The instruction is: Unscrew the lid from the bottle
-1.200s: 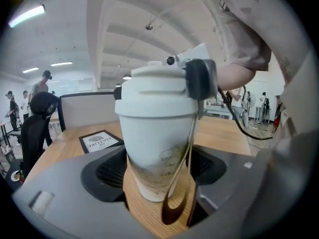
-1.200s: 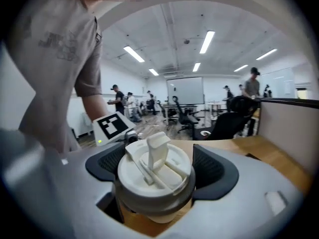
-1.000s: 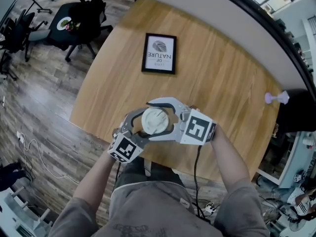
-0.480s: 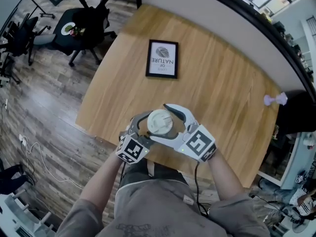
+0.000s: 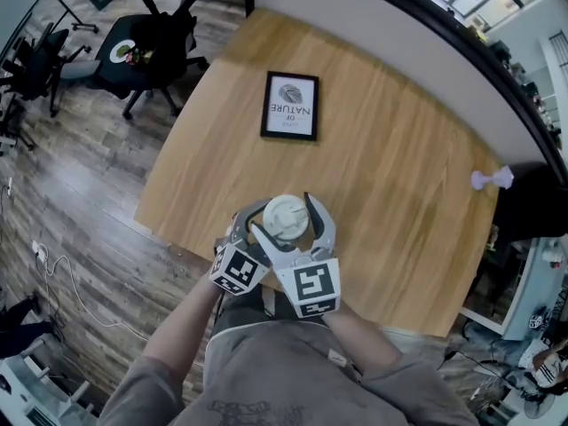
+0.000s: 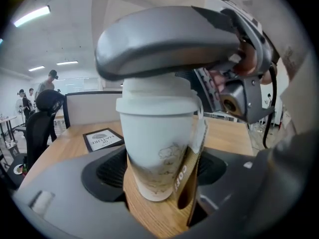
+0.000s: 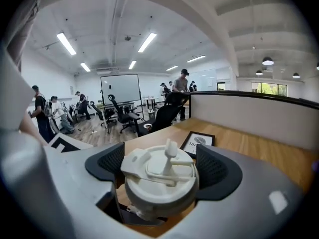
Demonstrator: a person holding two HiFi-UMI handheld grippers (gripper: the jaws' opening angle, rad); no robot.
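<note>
A white bottle (image 6: pixel 157 148) shaped like a cup stands near the table's front edge, with a brown card sleeve (image 6: pixel 187 180) slipped down its side. My left gripper (image 6: pixel 159 180) is shut on its body, a pad pressing each side. The white lid (image 7: pixel 159 176) carries a raised flip tab. Around it my right gripper (image 7: pixel 159 171) is shut, pads against the rim. From the head view the lid (image 5: pixel 286 217) shows between both grippers: the left gripper (image 5: pixel 264 227) comes in from the lower left, the right gripper (image 5: pixel 284 213) from straight below.
A black-framed picture (image 5: pixel 289 105) lies flat on the wooden table (image 5: pixel 399 167), farther out. A small purple object (image 5: pixel 491 179) sits at the table's right edge. An office chair (image 5: pixel 142 47) stands on the floor beyond the left corner. A partition wall runs along the far side.
My right gripper has swung around the lid: its marker cube went from the bottle's right to directly below it. The left gripper and bottle stayed in place.
</note>
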